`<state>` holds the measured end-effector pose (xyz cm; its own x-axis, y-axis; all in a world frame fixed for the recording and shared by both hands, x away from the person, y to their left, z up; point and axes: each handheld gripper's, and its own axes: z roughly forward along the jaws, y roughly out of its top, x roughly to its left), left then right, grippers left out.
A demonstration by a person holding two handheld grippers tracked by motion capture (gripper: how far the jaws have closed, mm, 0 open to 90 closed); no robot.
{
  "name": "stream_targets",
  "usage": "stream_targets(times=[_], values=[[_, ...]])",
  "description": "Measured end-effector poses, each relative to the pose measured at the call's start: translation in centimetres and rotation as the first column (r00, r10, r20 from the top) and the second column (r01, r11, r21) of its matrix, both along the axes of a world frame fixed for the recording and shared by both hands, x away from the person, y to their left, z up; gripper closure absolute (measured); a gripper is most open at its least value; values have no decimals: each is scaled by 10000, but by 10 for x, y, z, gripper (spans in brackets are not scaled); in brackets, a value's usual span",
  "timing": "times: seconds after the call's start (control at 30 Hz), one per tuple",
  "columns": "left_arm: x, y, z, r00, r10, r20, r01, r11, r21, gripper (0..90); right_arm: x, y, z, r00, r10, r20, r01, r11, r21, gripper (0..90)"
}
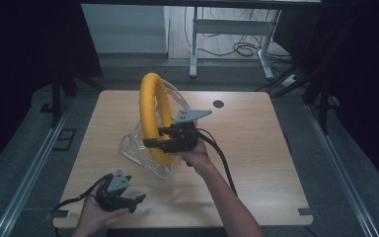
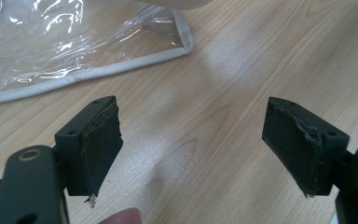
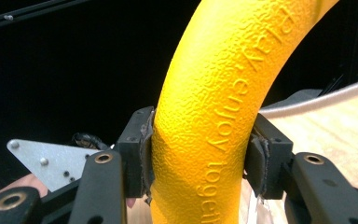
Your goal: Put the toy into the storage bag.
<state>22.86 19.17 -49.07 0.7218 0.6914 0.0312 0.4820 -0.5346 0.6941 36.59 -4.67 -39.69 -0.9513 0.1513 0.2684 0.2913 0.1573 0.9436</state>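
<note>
**Operator:** What does the high view give me?

**Supervisor:** Your right gripper (image 1: 154,143) is clamped on the lower part of the yellow ring (image 1: 153,116), which stands upright on edge, its lower arc inside the clear plastic bag (image 1: 131,148) on the wooden table (image 1: 256,158). Most of the ring is above the bag's mouth. Your left gripper (image 1: 137,199) sits near the table's front edge, apart from the bag, with nothing in it.

**Operator:** And the left gripper view?

**Supervisor:** Your jaws stand wide, with bare table between the pads (image 2: 100,149). A corner of the bag (image 2: 98,51), with its grey piped edge, lies flat just ahead, untouched.

**Operator:** The right gripper view?

**Supervisor:** Both pads (image 3: 147,154) press the textured ring (image 3: 223,116) from either side; the hold looks firm. Raised lettering runs along the ring.

**Operator:** Progress?

**Supervisor:** Judge it partway: the ring is gripped and partly in the bag. Whether it is going in or coming out cannot be told. Either way, steadying the bag with your left gripper is not yet done.
</note>
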Motion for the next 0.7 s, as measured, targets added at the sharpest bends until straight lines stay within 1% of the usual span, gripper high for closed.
stream_targets(times=[0.1,0.17,0.33,0.5,0.6,0.63,0.7], values=[[0,0,0,10000,13,4,-13,10000,-12,195,2,0,-8,9999,-47,-157,44,9999,-144,494],[0,0,0,10000,-8,25,8,10000,0,195,3,-1,-12,9998,-152,-124,149,9997,-216,486],[0,-1,0,10000,4,-20,-4,10000,-49,195,4,-3,-13,9994,-225,-244,215,9989,-414,478],[0,-1,0,10000,5,-29,-5,10000,-51,195,2,-4,-13,9989,-473,-31,471,9977,-491,455],[0,-1,0,10000,-2,-31,2,10000,-48,195,0,-4,-12,9977,-645,222,659,9955,-688,409],[0,-1,0,10000,-7,-31,7,10000,-47,195,-1,-3,-12,9972,-706,253,723,9946,-745,377],[0,-1,0,10000,-20,-32,20,10000,-28,194,-2,-3,-12,9943,-1004,356,1034,9901,-952,264]])
